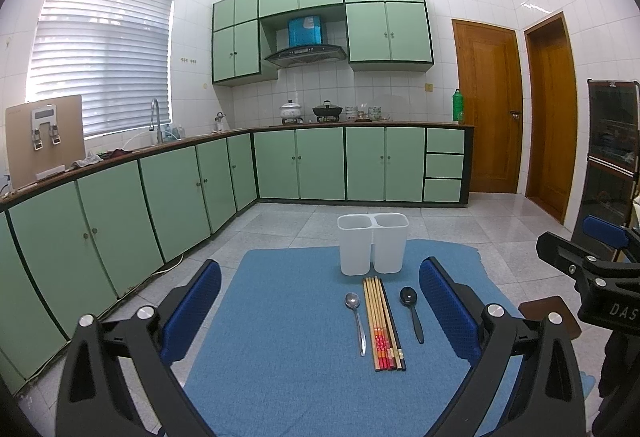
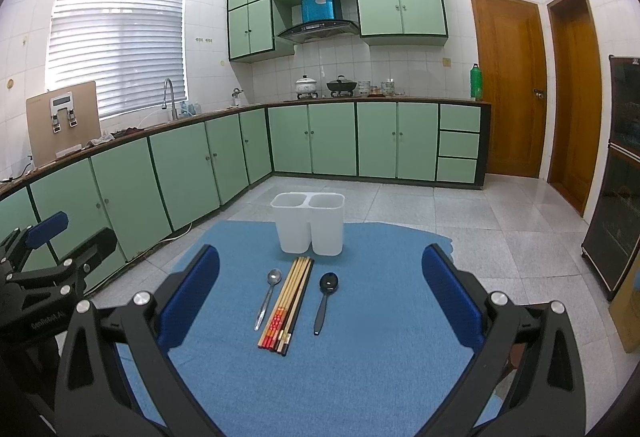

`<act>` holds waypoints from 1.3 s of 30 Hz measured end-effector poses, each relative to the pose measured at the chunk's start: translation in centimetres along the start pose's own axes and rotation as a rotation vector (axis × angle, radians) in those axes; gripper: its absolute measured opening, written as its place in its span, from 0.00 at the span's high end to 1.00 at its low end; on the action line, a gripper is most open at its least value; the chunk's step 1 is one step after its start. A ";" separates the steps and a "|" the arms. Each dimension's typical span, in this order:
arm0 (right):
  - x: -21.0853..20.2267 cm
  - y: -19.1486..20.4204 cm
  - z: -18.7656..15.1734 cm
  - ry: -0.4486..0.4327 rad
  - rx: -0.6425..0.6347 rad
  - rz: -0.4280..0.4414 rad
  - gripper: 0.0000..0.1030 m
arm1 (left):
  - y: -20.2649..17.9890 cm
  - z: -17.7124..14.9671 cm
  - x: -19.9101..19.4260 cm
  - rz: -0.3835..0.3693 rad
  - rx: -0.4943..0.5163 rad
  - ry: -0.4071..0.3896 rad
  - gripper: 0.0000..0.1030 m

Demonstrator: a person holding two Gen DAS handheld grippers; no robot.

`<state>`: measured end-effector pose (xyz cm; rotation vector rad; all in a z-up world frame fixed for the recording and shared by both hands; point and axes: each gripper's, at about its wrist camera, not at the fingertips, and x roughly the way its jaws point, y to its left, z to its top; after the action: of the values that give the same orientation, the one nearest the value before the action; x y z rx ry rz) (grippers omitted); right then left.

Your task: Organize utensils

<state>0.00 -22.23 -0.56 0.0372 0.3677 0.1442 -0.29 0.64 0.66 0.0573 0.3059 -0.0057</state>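
While nothing has yet been picked up, both tools hang above the near edge of the blue mat [image 1: 280, 317], each with its jaws spread wide and nothing between them: the left gripper [image 1: 320, 313] and the right gripper [image 2: 320, 297]. The right one also shows at the right margin of the left wrist view, off to the side of the mat.

Utensils lie in a row on the mat, handles toward the cameras. Metal spoon [image 1: 355, 321] on the left, a bundle of chopsticks [image 1: 382, 325] in the middle, black spoon [image 1: 412, 311] on the right. The chopsticks lie side by side, touching; most are pale wood with red ends, at least one dark. Spoons sit just beside the bundle, apart from it.

White two-compartment holder [image 1: 373, 244] stands upright at the far side of the mat, just beyond the chopstick tips. Both compartments look empty.

Judgement: task at its opening step, choosing a first item. The next move calls for lowering one gripper over a handle, jaws across it, and pinching close to the mat. Flat, thin handles may be awkward to lift; the chopstick bundle could scatter if only part of it is caught.
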 end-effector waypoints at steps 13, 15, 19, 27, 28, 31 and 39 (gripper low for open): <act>0.4 -0.4 -0.2 0.007 0.003 -0.005 0.05 | 0.5 -0.5 0.9 0.003 0.001 0.012 0.06; 0.4 -0.5 -0.3 0.011 0.005 -0.008 0.05 | 0.3 -0.5 1.2 0.004 0.002 0.014 0.06; 1.0 -0.7 -0.3 0.023 0.007 -0.015 0.05 | 0.1 -0.6 2.1 0.005 0.003 0.028 0.06; 4.2 -1.1 -0.5 0.074 0.015 -0.023 0.05 | 0.3 -1.3 5.3 0.004 -0.003 0.072 0.06; 4.9 -1.1 -0.6 0.082 0.013 -0.026 0.05 | 0.3 -1.4 5.9 0.005 -0.004 0.082 0.06; 7.5 -1.2 -0.7 0.117 0.009 -0.033 0.05 | 0.7 -2.1 8.9 0.015 -0.004 0.133 0.06; 18.3 -1.9 -3.1 0.287 0.026 -0.071 0.05 | 2.6 -5.6 19.6 0.086 0.001 0.332 0.06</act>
<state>16.04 -21.40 -10.13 0.0294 0.6571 0.0740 16.76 3.67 -10.44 0.0726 0.6349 0.0902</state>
